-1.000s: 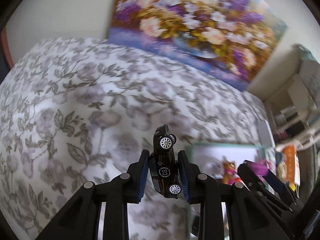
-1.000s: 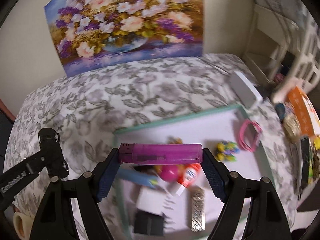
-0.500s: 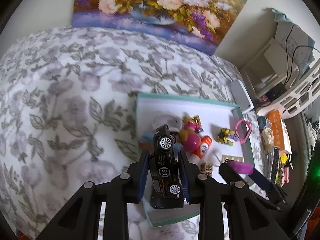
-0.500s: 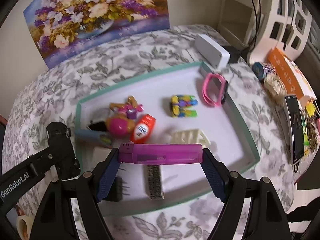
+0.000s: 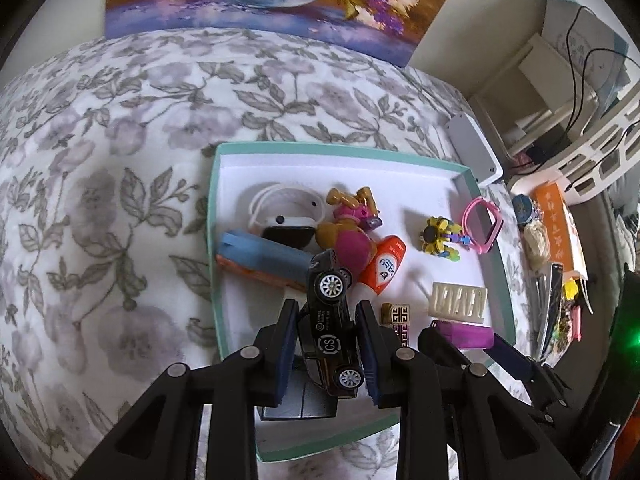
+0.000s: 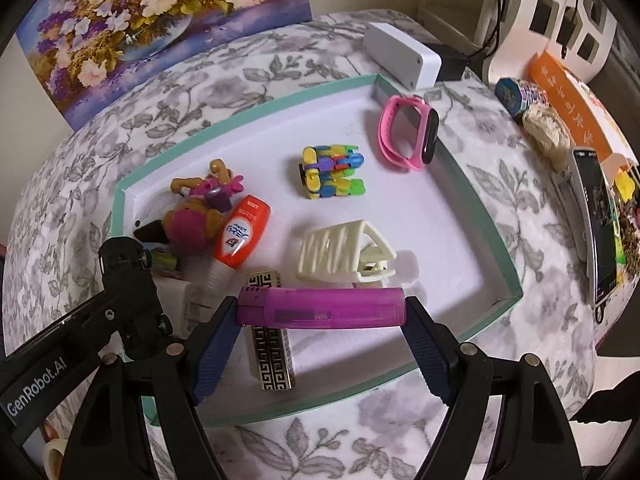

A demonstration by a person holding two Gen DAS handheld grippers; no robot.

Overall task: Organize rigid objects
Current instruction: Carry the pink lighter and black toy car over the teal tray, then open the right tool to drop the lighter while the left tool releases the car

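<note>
A floral cloth covers the counter (image 5: 120, 128), with a teal tray (image 6: 472, 196) of small things on it. The left hand-held gripper (image 5: 326, 344) clamps a black car (image 5: 330, 320) marked "CS" and the right hand-held gripper (image 6: 320, 316) grips a purple lighter (image 6: 320, 311) endwise, both over the tray's near end. I judge this the placing step: lower each into a bare patch and release; the other gripper's arm reads "GenRobot.AI"

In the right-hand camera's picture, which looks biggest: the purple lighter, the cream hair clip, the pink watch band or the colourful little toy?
As they look there:
1. Purple lighter, though it is nearest the camera, which inflates it.
2. Cream hair clip.
3. Pink watch band.
4. Colourful toy, close to the band; unsure.
</note>
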